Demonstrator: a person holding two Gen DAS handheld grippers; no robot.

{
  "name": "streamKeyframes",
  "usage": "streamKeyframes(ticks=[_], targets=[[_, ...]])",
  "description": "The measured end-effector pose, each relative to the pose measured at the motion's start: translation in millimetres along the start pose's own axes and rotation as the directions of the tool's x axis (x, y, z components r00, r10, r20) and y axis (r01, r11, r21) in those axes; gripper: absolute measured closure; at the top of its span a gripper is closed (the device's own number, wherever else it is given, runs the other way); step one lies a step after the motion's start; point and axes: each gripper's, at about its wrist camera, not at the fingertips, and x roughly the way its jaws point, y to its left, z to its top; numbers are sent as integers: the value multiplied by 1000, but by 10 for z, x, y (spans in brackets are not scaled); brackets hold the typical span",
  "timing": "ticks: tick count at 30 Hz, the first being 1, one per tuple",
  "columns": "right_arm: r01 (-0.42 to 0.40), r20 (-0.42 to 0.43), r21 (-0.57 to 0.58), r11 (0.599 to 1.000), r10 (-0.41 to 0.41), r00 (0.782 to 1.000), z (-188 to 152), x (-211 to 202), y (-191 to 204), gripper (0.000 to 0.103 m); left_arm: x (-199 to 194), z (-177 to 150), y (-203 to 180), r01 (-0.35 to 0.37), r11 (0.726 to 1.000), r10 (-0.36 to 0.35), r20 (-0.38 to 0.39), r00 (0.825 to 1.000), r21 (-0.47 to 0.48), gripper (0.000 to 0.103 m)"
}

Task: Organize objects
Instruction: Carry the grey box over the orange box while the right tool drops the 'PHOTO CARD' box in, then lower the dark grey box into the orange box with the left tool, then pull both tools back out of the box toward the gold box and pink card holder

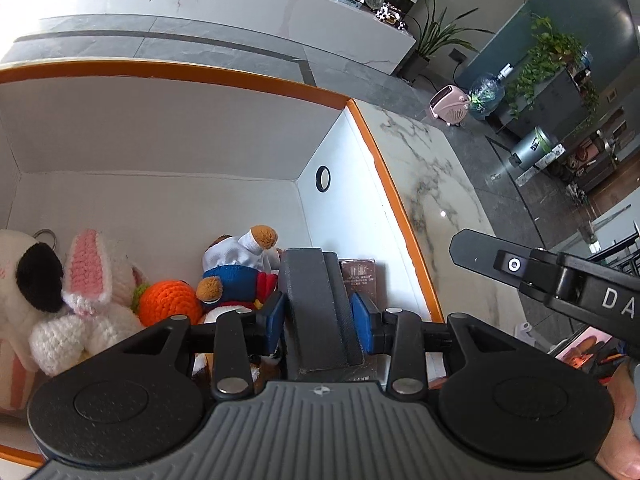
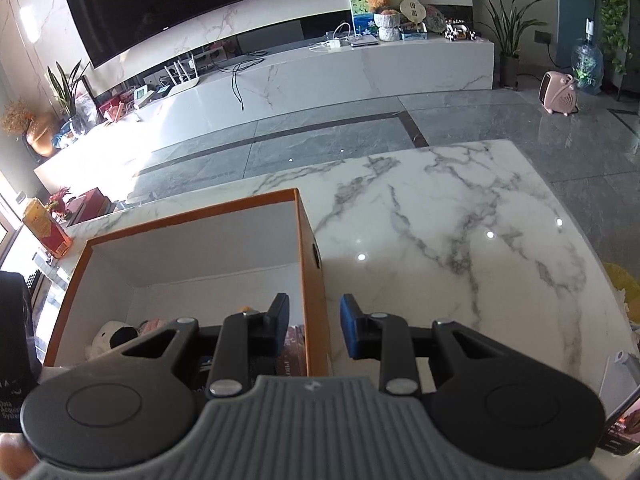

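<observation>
Placing step: left gripper [image 1: 320, 312] clamped on grey block [image 1: 316, 304], low inside box [image 1: 256, 80] beside toys [image 1: 236, 276]; right gripper [image 2: 314, 328] parted, empty, astride box wall; next, probably release block.

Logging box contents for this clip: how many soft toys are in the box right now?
3 visible: a white dog at the left wall, a pink-eared rabbit holding a carrot beside it, and a bear next to the left gripper. Others may be hidden beneath it.
</observation>
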Motion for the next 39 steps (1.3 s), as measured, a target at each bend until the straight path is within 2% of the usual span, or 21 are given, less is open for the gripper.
streamKeyframes(ticks=[10, 12, 14, 17, 26, 33, 37, 39], targets=[[-12, -23, 47, 999, 13, 1000, -137, 22, -160, 72, -101, -78, -116, 51, 994, -49, -17, 999, 99, 59], [-11, -23, 47, 999, 12, 1000, -149, 19, -178, 72, -107, -76, -131, 37, 994, -35, -24, 999, 107, 72], [-15, -24, 51, 999, 16, 1000, -160, 13, -185, 72, -74, -59, -149, 20, 993, -17, -27, 999, 114, 78], [-25, -24, 52, 998, 26, 999, -177, -1, -187, 72, -27, -32, -146, 27, 995, -25, -29, 999, 91, 78], [-34, -26, 46, 998, 35, 999, -254, -60, -172, 71, -47, -54, -155, 12, 995, -11, -6, 1000, 99, 77], [-52, -6, 61, 997, 52, 999, -400, -268, -223, 64, -456, -157, -290, 5, 987, -19, 83, 996, 160, 75], [-60, 3, 58, 997, 59, 998, -540, -392, -223, 60, -709, -247, -349, 2, 980, -23, 105, 994, 198, 73], [-57, 1, 52, 997, 57, 998, -625, -432, -222, 58, -807, -329, -355, 6, 979, -29, 108, 994, 202, 68]])
